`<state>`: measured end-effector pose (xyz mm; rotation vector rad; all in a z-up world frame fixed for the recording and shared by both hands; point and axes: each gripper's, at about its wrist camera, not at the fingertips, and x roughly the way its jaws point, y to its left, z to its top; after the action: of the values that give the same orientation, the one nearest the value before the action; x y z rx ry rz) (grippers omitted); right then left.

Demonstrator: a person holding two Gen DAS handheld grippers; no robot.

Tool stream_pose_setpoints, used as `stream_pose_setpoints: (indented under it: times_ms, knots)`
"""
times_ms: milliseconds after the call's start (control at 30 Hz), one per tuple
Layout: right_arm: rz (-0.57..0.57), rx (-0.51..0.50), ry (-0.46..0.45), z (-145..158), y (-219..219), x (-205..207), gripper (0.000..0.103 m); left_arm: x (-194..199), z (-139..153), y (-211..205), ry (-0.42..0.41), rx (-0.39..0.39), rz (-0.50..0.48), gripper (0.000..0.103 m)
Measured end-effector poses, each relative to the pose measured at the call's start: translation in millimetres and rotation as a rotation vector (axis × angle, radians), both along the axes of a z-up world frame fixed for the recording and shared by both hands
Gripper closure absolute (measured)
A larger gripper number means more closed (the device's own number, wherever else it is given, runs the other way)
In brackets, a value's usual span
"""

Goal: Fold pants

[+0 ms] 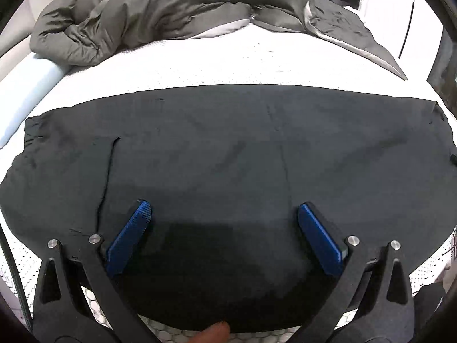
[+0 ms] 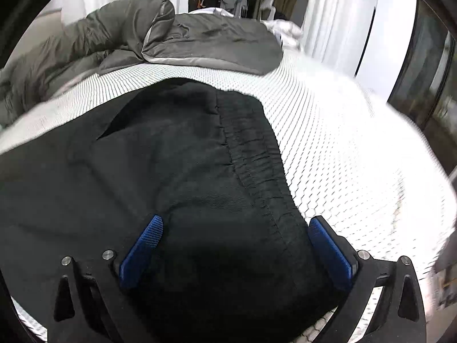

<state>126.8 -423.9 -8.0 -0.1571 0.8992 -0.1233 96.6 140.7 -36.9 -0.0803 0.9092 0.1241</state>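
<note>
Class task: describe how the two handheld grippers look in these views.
The left gripper and right gripper look alike: black angular frames with triangular cut-outs, round silver bolts, and flat fingers faced with textured blue pads. No sleeves visible.

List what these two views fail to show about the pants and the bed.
- Pants, left wrist view: near hem lies behind the gripper frame; both ends run into the fisheye rim.
- Pants, right wrist view: only the waistband end shows; the legs run off the left edge.
- Mattress, right wrist view: right side blurred and overexposed.
- Duvet, both views: far end cropped.
</note>
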Motion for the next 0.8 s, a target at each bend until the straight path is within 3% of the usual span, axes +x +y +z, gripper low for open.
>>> stream_pose_setpoints:
  times_ms: [133,267,467,567,667,800]
  knots:
    - [0.025,-0.040,-0.035,18.6,29.5,-6.9,0.001,0.7,3.0,-4.4,0.020,0.036,0.023,0.001]
    - [0.083,-0.010,-0.066,38.9,55.9,-9.6,0.001,-0.8,17.8,-13.4,0.002,-0.009,0.015,0.001]
    - [0.297,0.078,-0.062,68.8,137.1,2.1,0.001,3.4,43.7,-60.9,0.006,0.013,-0.032,0.001]
    - [0.364,0.135,-0.018,65.7,171.2,21.9,0.001,11.7,47.5,-91.6,0.033,0.052,-0.055,0.001]
    - [0.381,0.218,0.049,58.1,195.2,42.1,0.001,26.4,48.6,-118.1,0.046,0.019,-0.076,0.001]
    - [0.356,0.175,0.123,32.3,208.7,56.8,0.001,58.3,42.1,-152.5,0.078,-0.044,-0.095,0.001]
